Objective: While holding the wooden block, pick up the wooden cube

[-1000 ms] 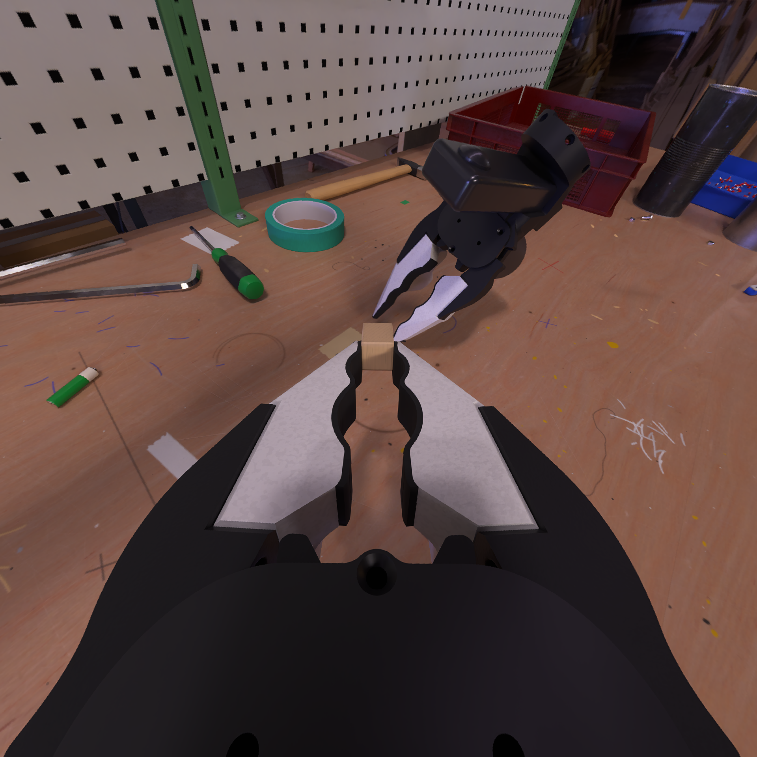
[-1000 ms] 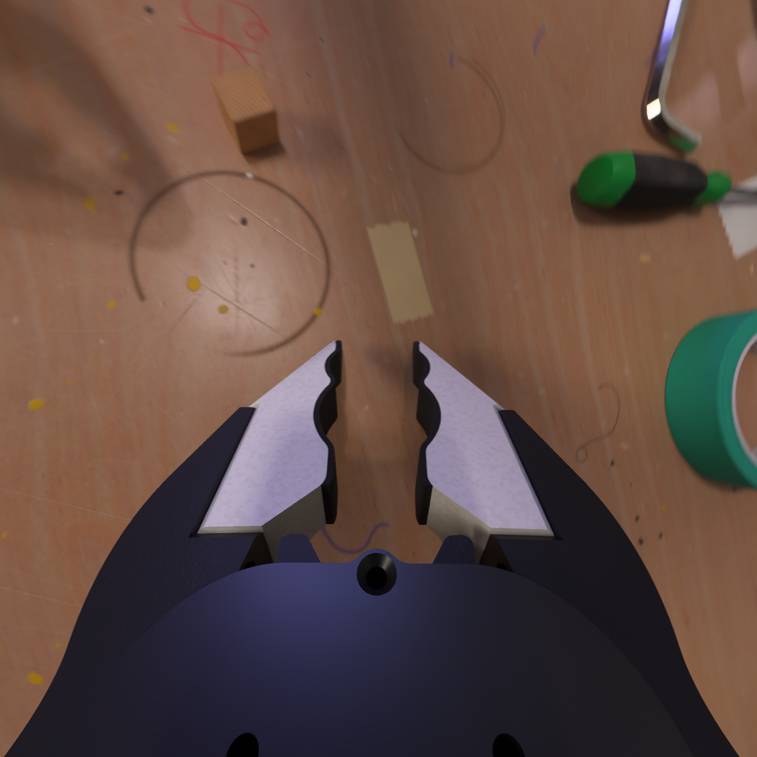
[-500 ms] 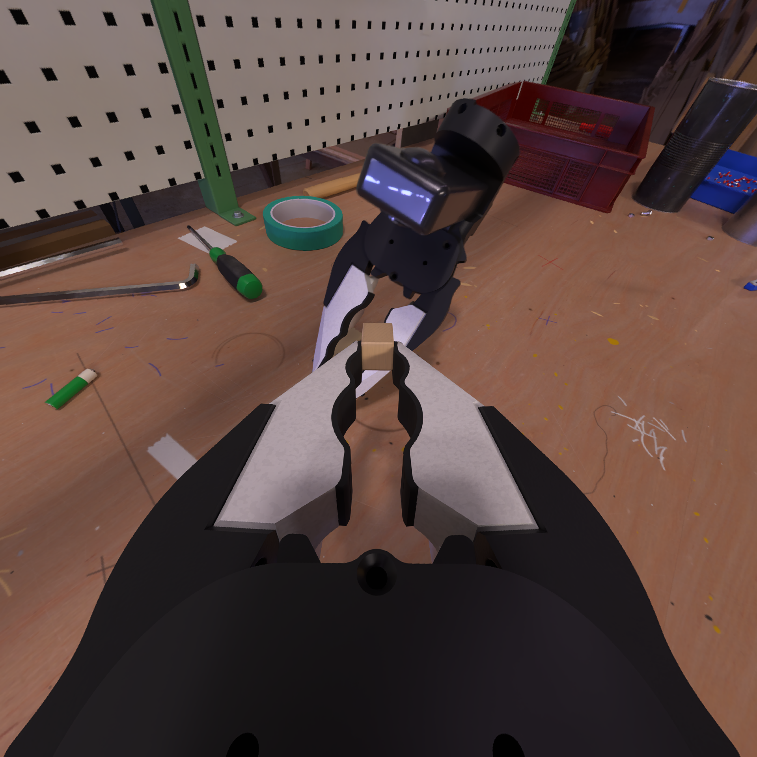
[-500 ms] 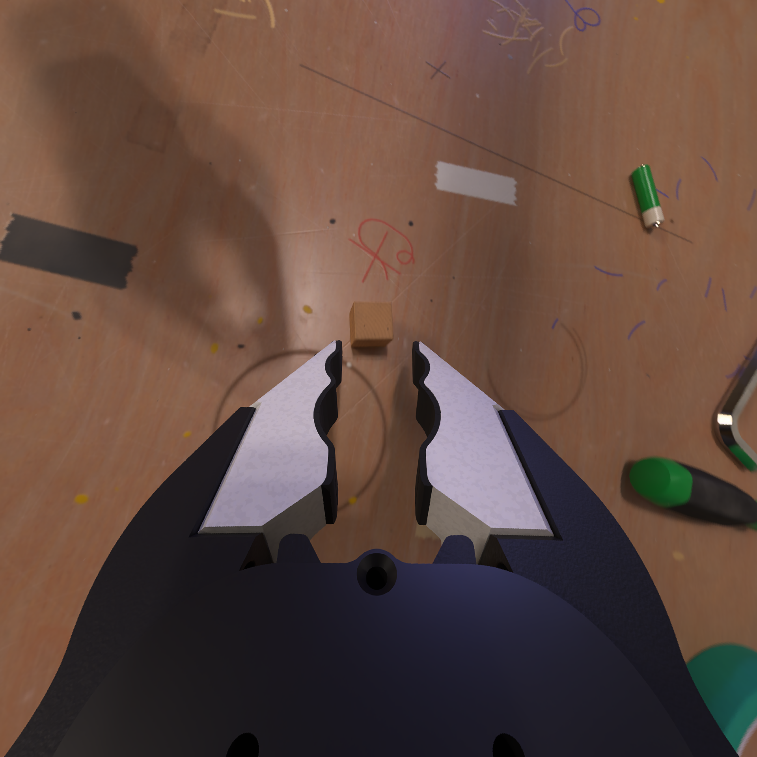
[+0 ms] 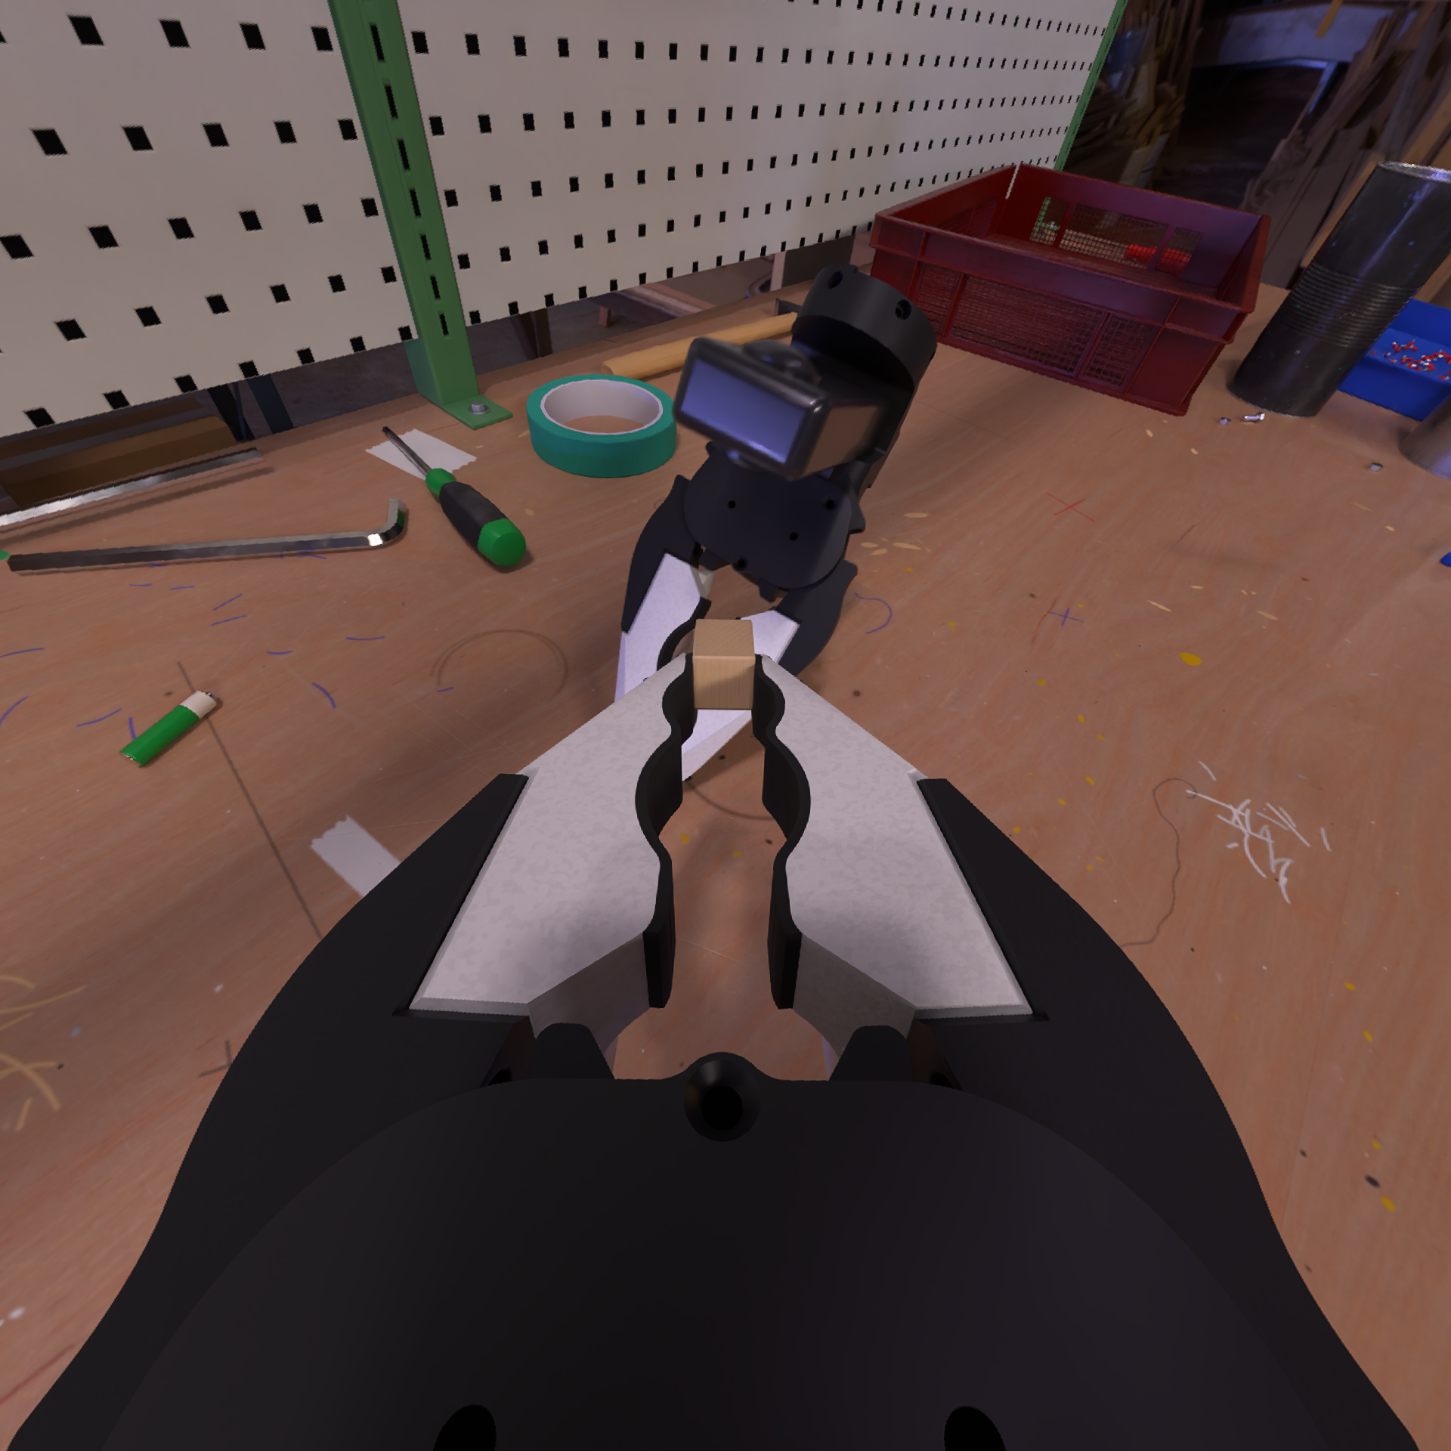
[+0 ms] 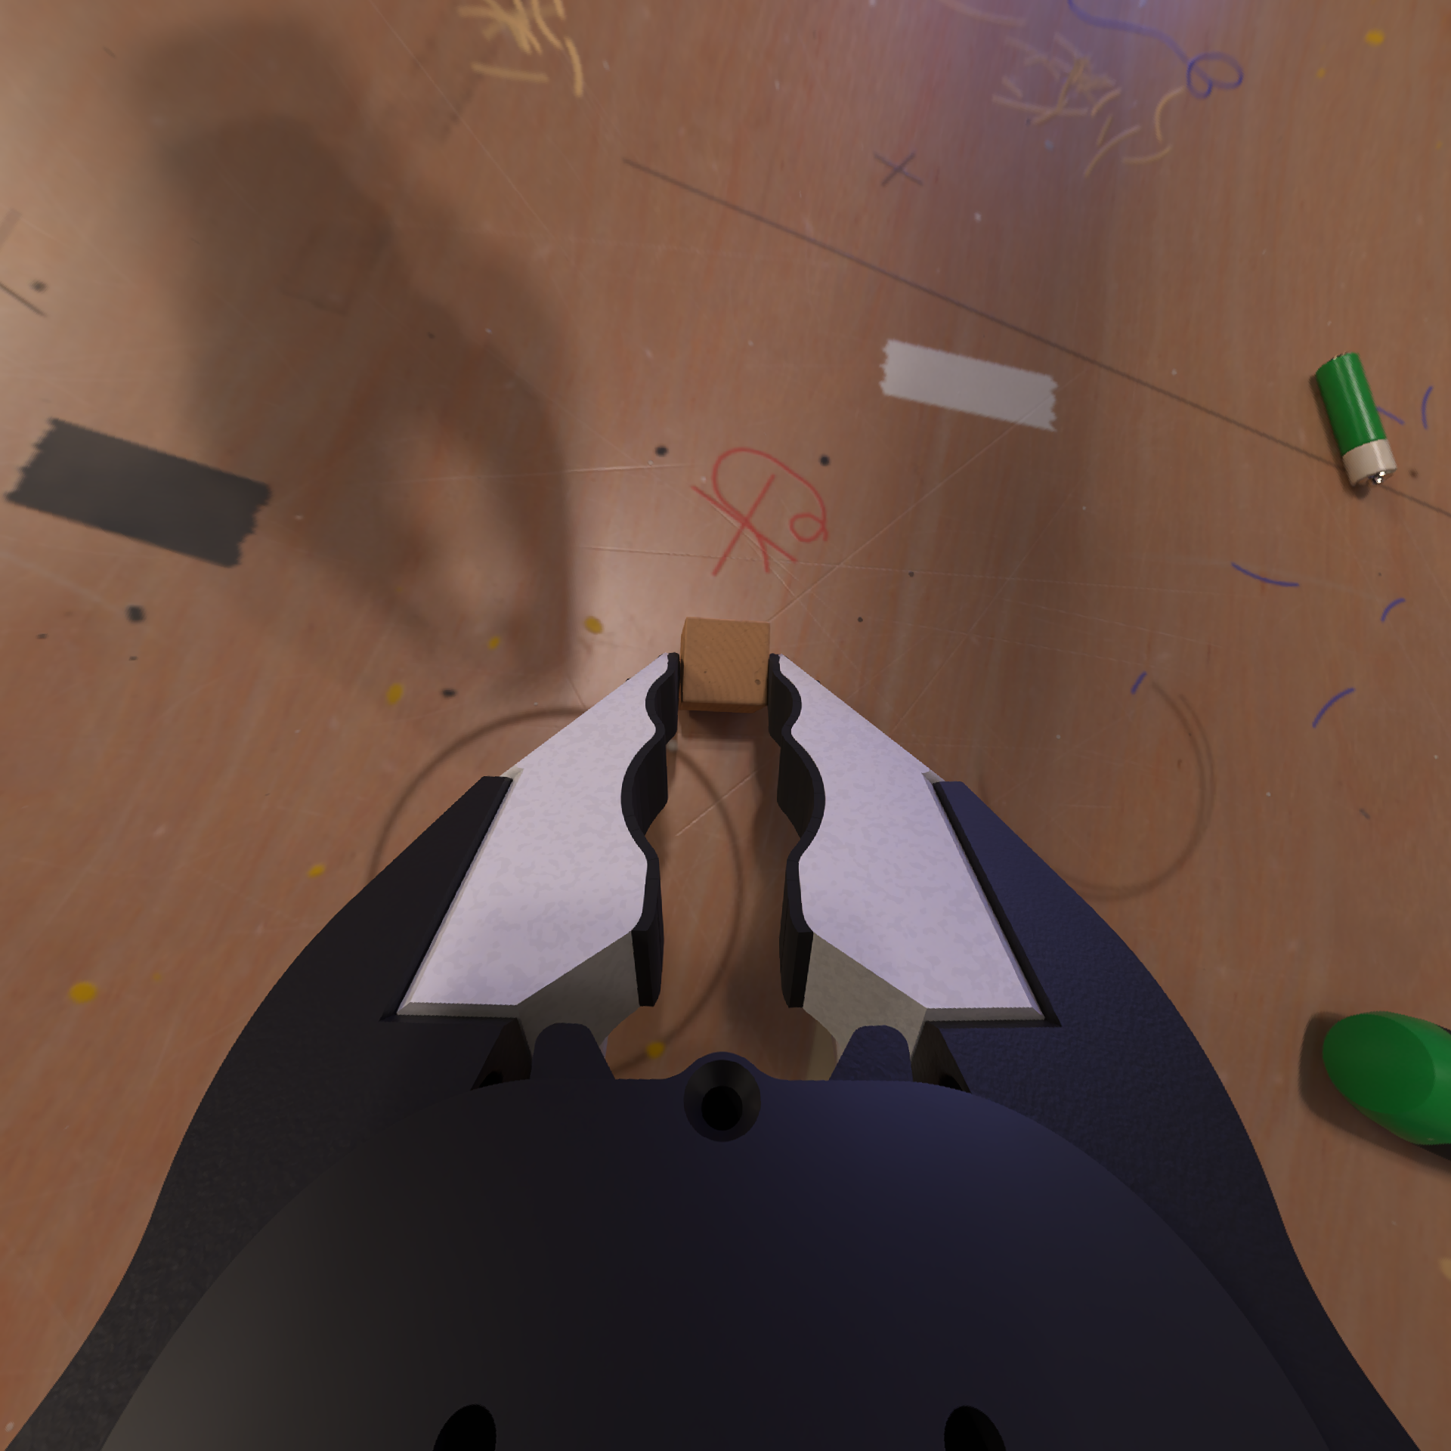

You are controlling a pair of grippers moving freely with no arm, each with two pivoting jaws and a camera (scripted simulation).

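Pinching the wooden block (image 5: pixel 723 672), left gripper (image 5: pixel 723 677); right gripper (image 6: pixel 723 667) fingers straddle the wooden cube (image 6: pixel 723 664).

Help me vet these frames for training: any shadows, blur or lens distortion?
Right wrist view: a soft-edged shadow darkens the bench up and left of the wooden cube. Left wrist view: wide-angle distortion bows the hole rows of the pegboard and tilts the green post.

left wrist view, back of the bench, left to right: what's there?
hex key → screwdriver → green tape roll → right gripper, its body above the tips → red crate → metal pipe
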